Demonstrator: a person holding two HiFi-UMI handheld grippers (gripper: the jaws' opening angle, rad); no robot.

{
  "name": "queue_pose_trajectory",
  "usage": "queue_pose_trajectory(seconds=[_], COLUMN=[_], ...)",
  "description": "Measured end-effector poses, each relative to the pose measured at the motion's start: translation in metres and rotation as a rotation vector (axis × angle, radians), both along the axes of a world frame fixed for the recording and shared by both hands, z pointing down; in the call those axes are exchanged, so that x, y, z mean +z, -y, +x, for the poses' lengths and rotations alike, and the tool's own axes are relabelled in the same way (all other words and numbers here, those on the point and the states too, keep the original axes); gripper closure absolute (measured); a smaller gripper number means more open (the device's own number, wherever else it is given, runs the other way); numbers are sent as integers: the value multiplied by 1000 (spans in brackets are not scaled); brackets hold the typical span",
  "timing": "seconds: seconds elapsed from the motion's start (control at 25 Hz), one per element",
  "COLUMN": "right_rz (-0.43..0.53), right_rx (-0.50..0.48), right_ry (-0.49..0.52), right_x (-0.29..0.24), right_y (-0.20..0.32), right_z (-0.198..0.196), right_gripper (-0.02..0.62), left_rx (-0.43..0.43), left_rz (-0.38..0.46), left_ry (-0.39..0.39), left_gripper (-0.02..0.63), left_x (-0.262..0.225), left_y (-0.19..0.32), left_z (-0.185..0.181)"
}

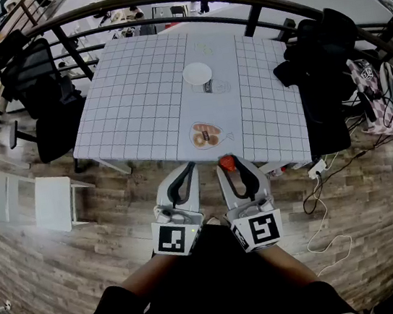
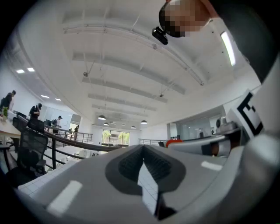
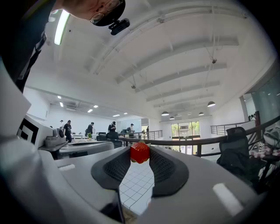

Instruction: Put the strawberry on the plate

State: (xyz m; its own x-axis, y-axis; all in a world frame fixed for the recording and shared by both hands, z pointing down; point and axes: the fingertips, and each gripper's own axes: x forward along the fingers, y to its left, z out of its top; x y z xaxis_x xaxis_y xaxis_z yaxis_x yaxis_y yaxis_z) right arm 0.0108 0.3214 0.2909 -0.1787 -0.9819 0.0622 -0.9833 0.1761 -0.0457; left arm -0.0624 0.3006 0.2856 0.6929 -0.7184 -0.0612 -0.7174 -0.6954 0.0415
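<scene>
My right gripper is shut on a red strawberry, pinched between its fingertips just at the near edge of the checked table. In the right gripper view the strawberry sits at the tips of the dark pads, lifted and pointing level over the table. The white plate lies far across the table, well beyond both grippers. My left gripper hangs beside the right one, shut with nothing in it; its pads meet at the tips.
A printed mat with a picture of food lies near the table's front edge. Black office chairs stand left of the table; dark bags and clothes pile at its right. A curved black railing runs behind. Cables trail on the wooden floor.
</scene>
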Motion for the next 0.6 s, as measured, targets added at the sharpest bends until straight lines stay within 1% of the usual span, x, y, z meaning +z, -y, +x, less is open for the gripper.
queue_pose_trajectory(seconds=[0.16, 0.28, 0.36, 0.48, 0.6], right_rz=[19, 21, 21, 17, 14], right_rx=[4, -3, -20, -33, -39], right_ry=[-21, -11, -3, 13, 20], right_x=[1, 1, 1, 2, 3], right_y=[2, -1, -1, -2, -4], right_z=[16, 22, 21, 22, 28], right_gripper=[463, 463, 463, 463, 463], left_rx=[12, 14, -2, -31, -74], left_rz=[15, 14, 24, 53, 38], left_ry=[-8, -12, -34, -45, -34], left_gripper=[597, 597, 597, 597, 598], left_x=[0, -1, -4, -9, -5], left_y=[1, 1, 6, 11, 13], left_z=[16, 25, 24, 19, 13])
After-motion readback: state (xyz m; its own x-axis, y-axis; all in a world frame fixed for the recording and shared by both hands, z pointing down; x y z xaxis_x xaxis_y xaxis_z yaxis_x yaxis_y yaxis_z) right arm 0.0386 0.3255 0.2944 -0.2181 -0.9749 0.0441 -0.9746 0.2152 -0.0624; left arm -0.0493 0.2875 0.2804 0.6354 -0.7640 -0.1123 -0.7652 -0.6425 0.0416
